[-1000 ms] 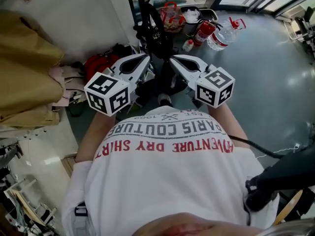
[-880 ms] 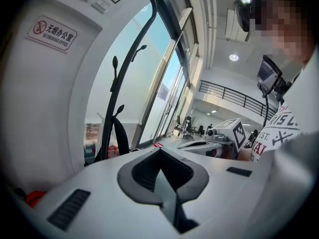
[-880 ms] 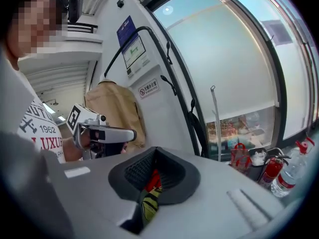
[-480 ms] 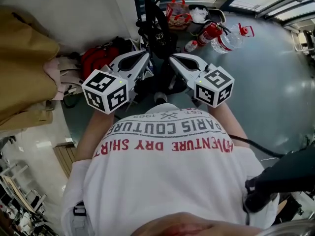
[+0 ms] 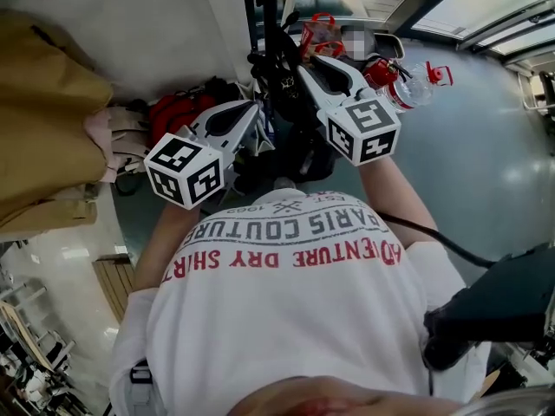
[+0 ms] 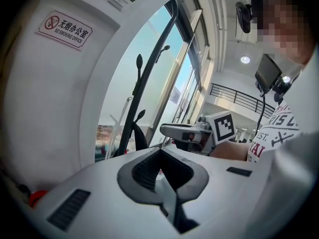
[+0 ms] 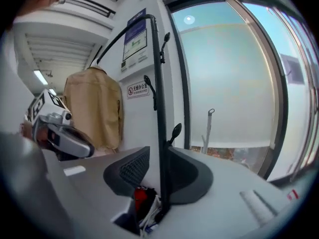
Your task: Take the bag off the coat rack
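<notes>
The black coat rack pole (image 5: 269, 20) rises ahead of me, and a black bag (image 5: 279, 81) hangs against it. My right gripper (image 5: 305, 63) is raised beside the bag, close to the pole. In the right gripper view its jaws (image 7: 158, 158) are opening, and the pole (image 7: 159, 108) with its hooks shows through the gap; the pads press on nothing. My left gripper (image 5: 257, 113) is lower, left of the bag, with its jaws shut and empty. In the left gripper view (image 6: 160, 156) the pole (image 6: 137, 108) and the right gripper (image 6: 192, 133) lie ahead.
A tan jacket (image 5: 43, 120) hangs at the left by the white wall. A red bag (image 5: 178, 111) lies on the floor near the rack's foot. Behind it are a fire extinguisher (image 5: 381, 69), a water bottle (image 5: 414, 81) and a red-handled basket (image 5: 319, 31). Glass panes (image 7: 234, 83) stand behind the pole.
My right gripper has risen and moved forward to the rack, and its jaws have parted. The left gripper has stayed about where it was.
</notes>
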{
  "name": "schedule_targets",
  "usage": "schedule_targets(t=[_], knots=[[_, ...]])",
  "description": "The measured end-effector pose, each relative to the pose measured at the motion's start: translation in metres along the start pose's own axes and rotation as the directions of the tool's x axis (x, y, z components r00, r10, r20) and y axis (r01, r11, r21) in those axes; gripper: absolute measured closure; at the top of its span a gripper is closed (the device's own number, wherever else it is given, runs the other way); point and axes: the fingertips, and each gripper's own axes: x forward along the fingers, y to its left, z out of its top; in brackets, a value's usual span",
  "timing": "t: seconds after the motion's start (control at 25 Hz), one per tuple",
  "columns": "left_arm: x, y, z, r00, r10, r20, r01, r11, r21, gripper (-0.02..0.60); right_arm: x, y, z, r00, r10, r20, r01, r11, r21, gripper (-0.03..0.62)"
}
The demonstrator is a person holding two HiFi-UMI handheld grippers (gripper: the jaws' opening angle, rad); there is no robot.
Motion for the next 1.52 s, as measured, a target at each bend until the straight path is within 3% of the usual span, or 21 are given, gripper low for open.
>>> schedule_targets(t=[0.16,0.32,0.56,0.6,0.68,0.76,1.0,1.52], knots=[[-0.005,0.012,0.003,1.000,0.023,0.009,-0.023,1.000,-0.012,0.580,0.037,-0.017,-0.003,0.998,-0.064,-0.020,0.061,0.994,-0.096,0.453],[-0.008,0.020,0.001,0.999,0.036,0.012,-0.036,0.999,-0.041,0.580,0.070,-0.025,-0.030,0.993,-0.045,-0.109,0.037,0.997,-0.074,0.444],[-0.006,0.027,-0.004,0.999,0.040,-0.004,-0.040,0.998,-0.051,0.580,0.092,-0.032,-0.049,0.988,-0.039,-0.149,0.038,0.999,-0.011,0.445],[-0.006,0.028,-0.004,0.999,0.040,-0.006,-0.040,0.998,-0.053,0.580,0.094,-0.033,-0.052,0.987,-0.039,-0.158,0.039,0.999,0.002,0.448],[-0.007,0.030,-0.006,0.999,0.042,-0.009,-0.042,0.998,-0.056,0.580,0.095,-0.032,-0.055,0.986,-0.035,-0.165,0.038,0.999,0.017,0.531],[-0.010,0.031,-0.009,0.999,0.046,-0.014,-0.047,0.997,-0.059,0.580,0.094,-0.029,-0.054,0.986,-0.041,-0.163,0.043,0.999,0.013,0.571],[-0.016,0.034,-0.025,0.998,0.054,-0.039,-0.058,0.994,-0.090,0.580,0.084,-0.029,-0.034,0.990,-0.081,-0.117,0.081,0.997,-0.008,0.582],[-0.037,0.045,-0.030,0.996,0.081,-0.041,-0.085,0.990,-0.116,0.580,0.075,-0.027,0.034,0.996,-0.070,-0.051,0.069,0.997,-0.022,0.582]])
